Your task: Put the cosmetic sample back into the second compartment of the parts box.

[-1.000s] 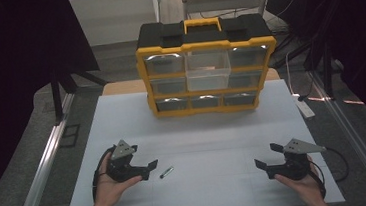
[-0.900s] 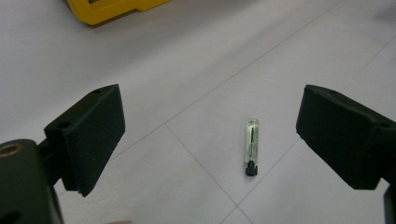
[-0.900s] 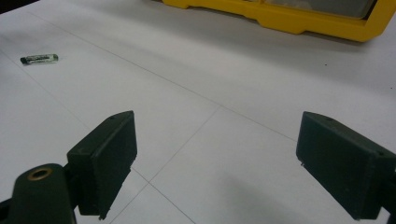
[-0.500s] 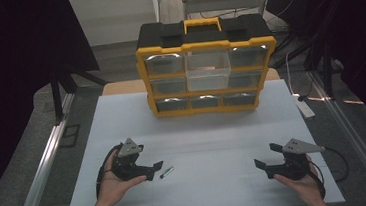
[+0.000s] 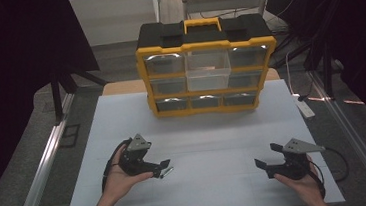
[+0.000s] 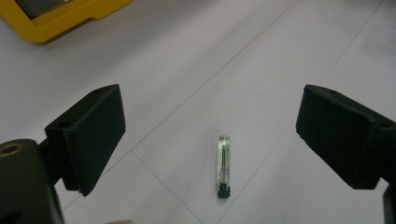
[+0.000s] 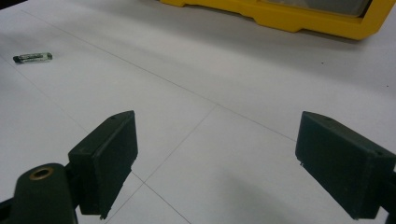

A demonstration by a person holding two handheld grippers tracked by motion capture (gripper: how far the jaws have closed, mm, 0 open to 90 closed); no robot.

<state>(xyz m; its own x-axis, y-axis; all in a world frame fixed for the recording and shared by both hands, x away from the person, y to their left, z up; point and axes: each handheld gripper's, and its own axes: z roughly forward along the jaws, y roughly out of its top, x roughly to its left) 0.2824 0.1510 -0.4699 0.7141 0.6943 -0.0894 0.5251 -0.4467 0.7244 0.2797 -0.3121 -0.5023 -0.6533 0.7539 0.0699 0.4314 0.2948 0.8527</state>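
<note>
A small clear tube with a black cap (image 6: 224, 165) lies flat on the white table (image 5: 209, 136), holding a thin dark piece inside. It also shows as a tiny shape (image 5: 167, 172) in the high view and far off at the upper left (image 7: 32, 57) in the right gripper view. My left gripper (image 5: 157, 168) hovers just left of it, open, with the tube lying ahead between its wide jaws (image 6: 212, 144). My right gripper (image 5: 269, 159) is held open near the table's front right, nothing between its jaws (image 7: 215, 163).
A yellow and black drawer organiser (image 5: 207, 70) with several clear drawers stands at the table's back middle; its top middle drawer is pulled out. Its yellow base edge (image 7: 299, 21) shows ahead of the right gripper. A white power strip (image 5: 304, 106) lies off the table's right side.
My left gripper has slid to the right, closing in on the small tube. The right gripper has stayed in place.
</note>
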